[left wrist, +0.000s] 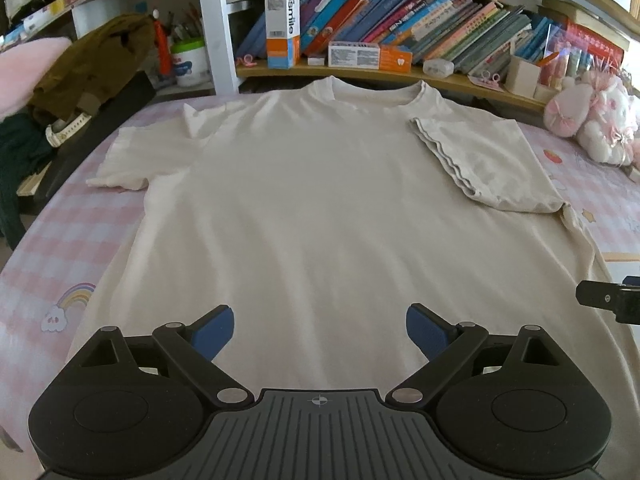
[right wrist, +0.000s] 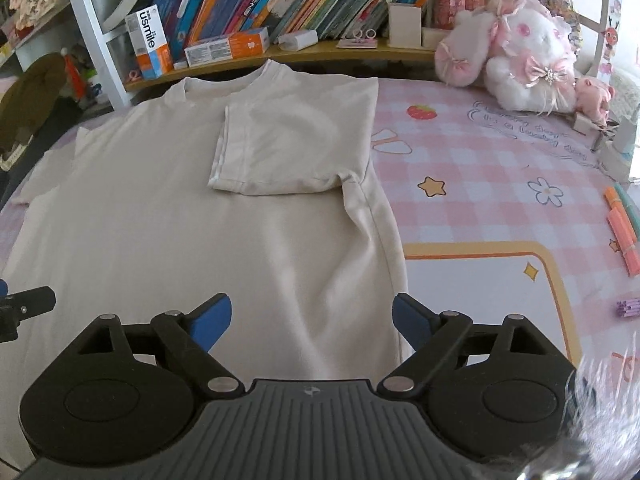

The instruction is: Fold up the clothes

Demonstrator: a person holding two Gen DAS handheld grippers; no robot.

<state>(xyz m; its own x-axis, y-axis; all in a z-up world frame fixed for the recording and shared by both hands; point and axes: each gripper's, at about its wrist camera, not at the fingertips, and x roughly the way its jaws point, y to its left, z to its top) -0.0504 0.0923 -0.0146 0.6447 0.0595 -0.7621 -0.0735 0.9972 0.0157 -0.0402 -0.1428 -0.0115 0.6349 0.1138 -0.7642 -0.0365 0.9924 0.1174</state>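
Hidden/cut off: T-shirt [left wrist: 312, 200] hem is behind the gripper bodies in both views, can't see where it ends. Left sleeve [left wrist: 128, 160] is washed out against the sheet; in the right wrist view it runs off the left edge. Blurry translucent smear in the lower right corner of the right wrist view, can't tell what it is. Small items at the far right edge there are too distorted to name, apart from pink and orange sticks [right wrist: 624, 232].

Surface/room: bed with pink checked sheet [right wrist: 480, 184] printed with stars, a strawberry, a rainbow. Cream T-shirt lies flat, collar toward the top of frame. Right sleeve [right wrist: 288, 148] is folded inward onto the chest; left sleeve lies spread out flat. Behind the bed, bookshelf [left wrist: 400, 12] full of leaning books, a usmile box [left wrist: 282, 28] upright on the ledge. White and pink plush toy [right wrist: 524, 52] upper right. Brown and dark green clothes [left wrist: 96, 64] heaped upper left of the left wrist view.

Jaws: left gripper [left wrist: 320, 332] wide open, nothing held, blue pads over the lower shirt; contact unclear. Right gripper [right wrist: 312, 324] wide open too, empty, over the shirt's right side seam.
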